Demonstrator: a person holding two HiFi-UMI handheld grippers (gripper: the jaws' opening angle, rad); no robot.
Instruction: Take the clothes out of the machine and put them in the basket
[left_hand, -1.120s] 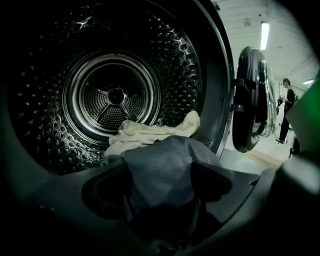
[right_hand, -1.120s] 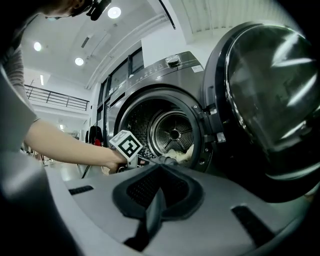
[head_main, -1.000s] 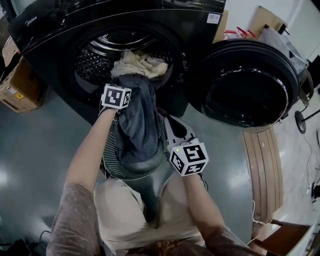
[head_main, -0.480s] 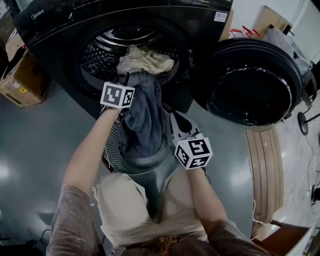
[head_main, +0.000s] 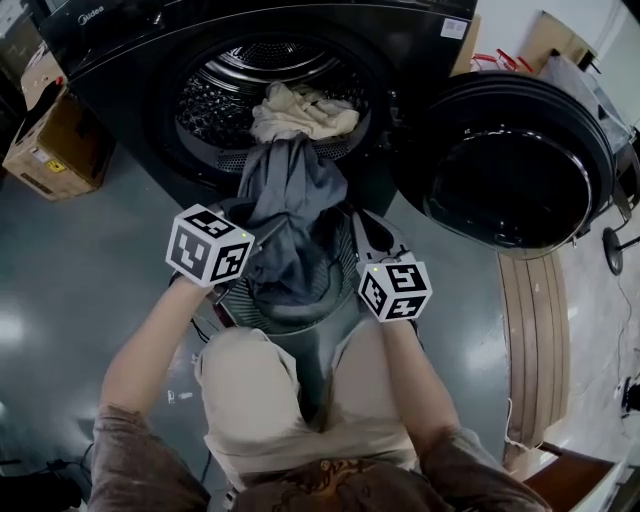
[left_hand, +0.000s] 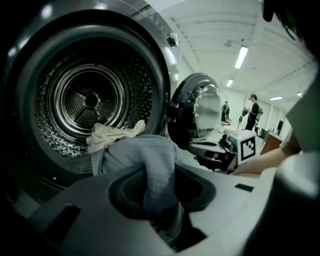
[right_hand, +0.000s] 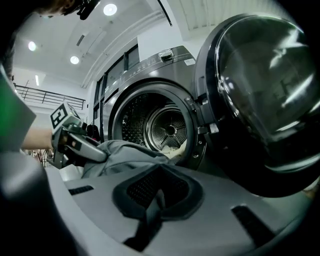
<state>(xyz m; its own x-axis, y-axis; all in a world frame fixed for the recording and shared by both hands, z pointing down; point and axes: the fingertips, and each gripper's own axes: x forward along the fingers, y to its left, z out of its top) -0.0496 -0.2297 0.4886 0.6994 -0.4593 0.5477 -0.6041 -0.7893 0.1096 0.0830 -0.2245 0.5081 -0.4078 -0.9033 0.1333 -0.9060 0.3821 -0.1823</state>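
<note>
Before the drum (head_main: 235, 95), left tool (left_hand: 162, 207), jaws just closed, pinches grey garment (head_main: 290, 195); right tool (right_hand: 150, 215) clamps basket (head_main: 295, 318).

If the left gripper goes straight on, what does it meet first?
The grey garment clamped in the left gripper lies straight ahead; past it, probably the washing machine's opening near the cream cloth; depth unclear.

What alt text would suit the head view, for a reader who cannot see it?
Seen from above, the left gripper has just closed its jaws on a gray garment that trails from the open washing machine into the basket. The right gripper grips the basket's rim; a cream cloth lies at the machine's mouth.
</note>
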